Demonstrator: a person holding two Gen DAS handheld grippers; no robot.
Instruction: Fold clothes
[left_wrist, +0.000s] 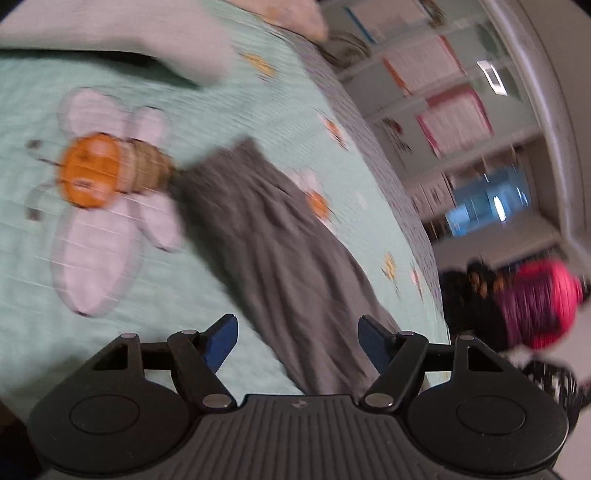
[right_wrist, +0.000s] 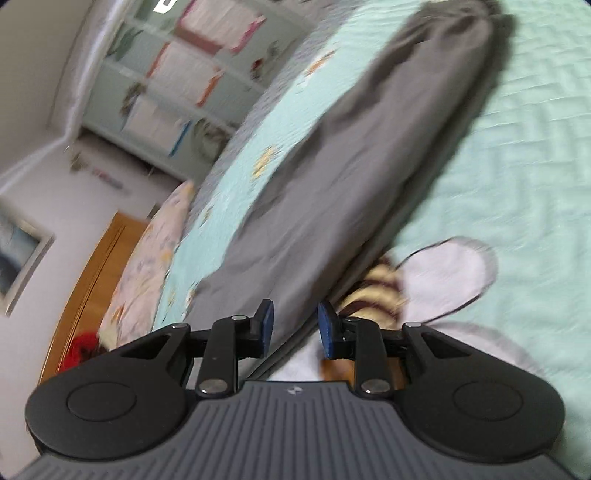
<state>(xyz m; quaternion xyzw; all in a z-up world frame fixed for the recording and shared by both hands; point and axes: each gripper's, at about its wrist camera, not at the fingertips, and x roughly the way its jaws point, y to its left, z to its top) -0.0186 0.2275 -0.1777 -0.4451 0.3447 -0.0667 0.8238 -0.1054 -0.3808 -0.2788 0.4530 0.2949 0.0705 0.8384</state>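
Your left gripper (left_wrist: 297, 341) is up close with its blue pads well apart and nothing between them. Your right gripper (right_wrist: 295, 326) has its pads parted by a narrow gap, also empty, with cloth showing behind the gap, not in it.

Just past both sets of pads lies the grey garment (left_wrist: 280, 251), a long narrow strip stretched flat on the mint bedspread (left_wrist: 40, 343). It looks folded lengthwise already, so the crosswise folds are likely what's left. Both views are smeared, so creases are hard to read.

The strip runs close along the bed's edge (right_wrist: 221, 158), so draw the ends toward the middle. On its other side, by the big bee print (left_wrist: 110, 173), there's open quilt. Further off sits a pale pillow (left_wrist: 118, 40), and shelving (left_wrist: 436, 96) beyond the bed.
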